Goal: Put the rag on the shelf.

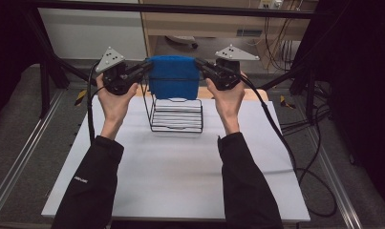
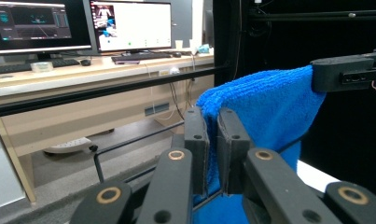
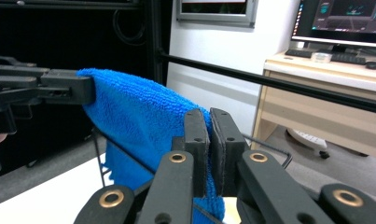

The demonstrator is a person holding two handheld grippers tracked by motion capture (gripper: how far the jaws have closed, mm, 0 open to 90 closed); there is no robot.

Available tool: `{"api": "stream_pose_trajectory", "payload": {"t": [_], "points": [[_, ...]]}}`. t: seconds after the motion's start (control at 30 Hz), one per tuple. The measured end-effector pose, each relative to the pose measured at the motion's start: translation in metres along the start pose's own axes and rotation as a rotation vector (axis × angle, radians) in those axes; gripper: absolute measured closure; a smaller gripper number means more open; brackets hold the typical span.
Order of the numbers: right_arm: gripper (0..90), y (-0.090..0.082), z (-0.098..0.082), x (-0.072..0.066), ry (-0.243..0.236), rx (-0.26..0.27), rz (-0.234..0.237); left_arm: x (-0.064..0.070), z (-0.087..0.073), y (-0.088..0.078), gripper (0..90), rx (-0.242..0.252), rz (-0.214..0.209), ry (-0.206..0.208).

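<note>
Both forearms outstretched, left gripper [image 1: 143,69] and right gripper [image 1: 201,65] clamped tight, tips facing inward

Even overhead light falls on the white surface [image 1: 180,181], which reads bright and flat, with only faint shadow under the wire rack [image 1: 176,115] standing on it. Around the surface the room sinks into near black at both sides. Beyond the blue cloth [image 2: 269,107] in the left gripper view, two monitors [image 2: 83,25] glow, the right one washed out. Near the blue cloth the tongs [image 3: 210,149] look soft, and everything behind it is slightly blurred
</note>
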State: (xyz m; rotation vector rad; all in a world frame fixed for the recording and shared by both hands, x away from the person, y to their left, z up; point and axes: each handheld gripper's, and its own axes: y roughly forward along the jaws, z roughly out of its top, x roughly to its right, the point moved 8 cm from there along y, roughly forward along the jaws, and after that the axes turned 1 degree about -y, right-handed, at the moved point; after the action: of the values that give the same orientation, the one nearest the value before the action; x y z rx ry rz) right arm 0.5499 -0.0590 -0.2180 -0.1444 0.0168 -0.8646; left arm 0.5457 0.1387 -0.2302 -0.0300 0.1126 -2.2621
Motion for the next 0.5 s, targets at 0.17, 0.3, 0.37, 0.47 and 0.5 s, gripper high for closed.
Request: {"api": "stream_pose_trajectory", "payload": {"t": [0.17, 0.3, 0.37, 0.47, 0.5], "points": [[86.3, -0.006, -0.004, -0.003, -0.007, -0.014, 0.019, 0.004, 0.000, -0.004, 83.8, -0.010, -0.013, 0.017], [86.3, -0.008, -0.006, -0.006, -0.017, -0.022, 0.030, 0.006, -0.003, -0.008, 83.7, -0.022, -0.022, 0.028], [86.3, -0.009, -0.008, -0.007, -0.018, -0.030, 0.036, 0.006, -0.007, -0.011, 83.6, -0.039, -0.032, 0.031], [86.3, -0.010, -0.010, -0.010, -0.024, -0.041, 0.047, 0.006, -0.012, -0.013, 83.4, -0.047, -0.040, 0.026], [86.3, -0.010, -0.010, -0.011, -0.026, -0.045, 0.049, 0.006, -0.013, -0.013, 83.4, -0.050, -0.041, 0.025]]}}
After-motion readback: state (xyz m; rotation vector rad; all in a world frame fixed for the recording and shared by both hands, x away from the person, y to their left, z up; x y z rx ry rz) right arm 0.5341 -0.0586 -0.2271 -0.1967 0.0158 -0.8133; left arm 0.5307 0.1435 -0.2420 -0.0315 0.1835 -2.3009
